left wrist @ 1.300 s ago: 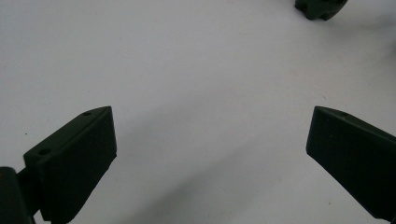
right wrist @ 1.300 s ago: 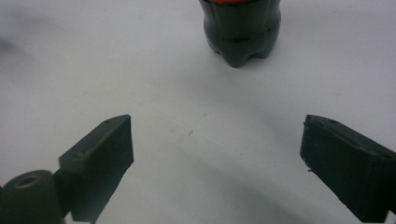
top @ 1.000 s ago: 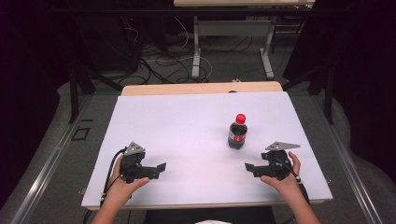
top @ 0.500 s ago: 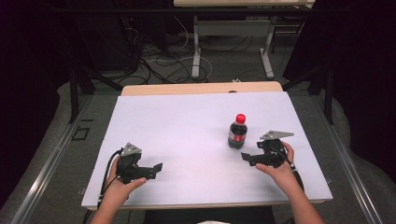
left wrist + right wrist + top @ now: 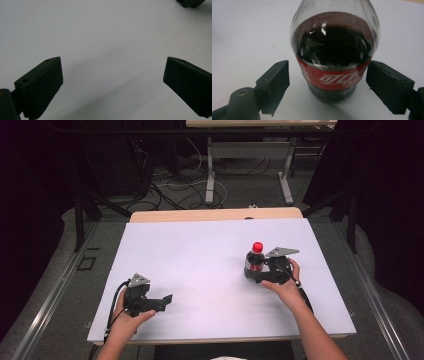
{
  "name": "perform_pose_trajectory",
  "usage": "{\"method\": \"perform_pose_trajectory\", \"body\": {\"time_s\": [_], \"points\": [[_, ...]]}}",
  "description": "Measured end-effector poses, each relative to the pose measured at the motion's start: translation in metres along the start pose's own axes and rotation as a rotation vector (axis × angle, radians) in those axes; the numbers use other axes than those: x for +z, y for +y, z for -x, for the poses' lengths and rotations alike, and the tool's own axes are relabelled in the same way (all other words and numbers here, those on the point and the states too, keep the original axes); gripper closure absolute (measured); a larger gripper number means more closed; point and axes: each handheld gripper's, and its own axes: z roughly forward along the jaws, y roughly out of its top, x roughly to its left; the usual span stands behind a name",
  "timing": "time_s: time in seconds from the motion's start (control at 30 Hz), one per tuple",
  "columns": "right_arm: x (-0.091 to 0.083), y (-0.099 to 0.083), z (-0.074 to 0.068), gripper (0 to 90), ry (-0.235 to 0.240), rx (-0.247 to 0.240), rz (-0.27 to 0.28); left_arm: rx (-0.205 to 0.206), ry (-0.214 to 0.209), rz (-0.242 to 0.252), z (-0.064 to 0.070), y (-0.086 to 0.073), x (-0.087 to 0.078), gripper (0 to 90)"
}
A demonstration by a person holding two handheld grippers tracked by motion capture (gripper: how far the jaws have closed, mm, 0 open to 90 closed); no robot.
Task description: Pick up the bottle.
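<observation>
White table (image 5: pixel 200 250) mid-frame, dark room with floor cables up top. Right claw (image 5: pixel 255 272) gapes around the bottle (image 5: pixel 254 260), not pinching; left claw (image 5: pixel 167 299) wide open, empty.

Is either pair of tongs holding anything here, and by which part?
Nothing is held. The right tongs stand open around the cola bottle at its label, pads apart from it. The left tongs are open over bare table.

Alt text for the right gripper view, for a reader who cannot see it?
A cola bottle with a red label stands upright between the open jaws of the right hand-held gripper, neither jaw visibly touching it. It rests on a white table.
</observation>
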Motion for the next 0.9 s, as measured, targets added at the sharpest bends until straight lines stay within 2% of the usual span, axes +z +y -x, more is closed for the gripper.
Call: {"method": "perform_pose_trajectory", "body": {"time_s": [0.07, 0.2, 0.27, 0.3, 0.47, 0.67, 0.9], "points": [[0.004, 0.001, 0.001, 18.9, 0.003, -0.011, 0.018, -0.001, 0.002, -0.002, 0.0, 0.0, 0.0, 2.8], [0.009, 0.002, 0.002, 19.4, 0.004, 0.008, 0.009, 0.007, 0.005, -0.002, -0.001, 0.0, 0.0, 2.8], [0.012, 0.002, 0.004, 20.5, 0.01, 0.008, 0.016, -0.004, 0.005, -0.005, -0.001, -0.001, 0.001, 2.8], [0.013, 0.002, 0.004, 21.0, 0.009, 0.023, 0.006, -0.001, 0.006, -0.005, -0.001, -0.001, 0.002, 2.8], [0.02, 0.0, 0.006, 22.7, 0.01, 0.019, -0.008, -0.001, 0.004, -0.005, -0.001, -0.002, 0.003, 2.8], [0.022, 0.001, 0.003, 25.7, -0.022, 0.01, -0.003, 0.001, 0.005, -0.009, -0.001, -0.002, 0.003, 2.8], [0.022, 0.001, 0.003, 27.1, -0.02, 0.006, -0.006, 0.004, 0.008, -0.015, -0.001, -0.002, 0.003, 2.8]]}}
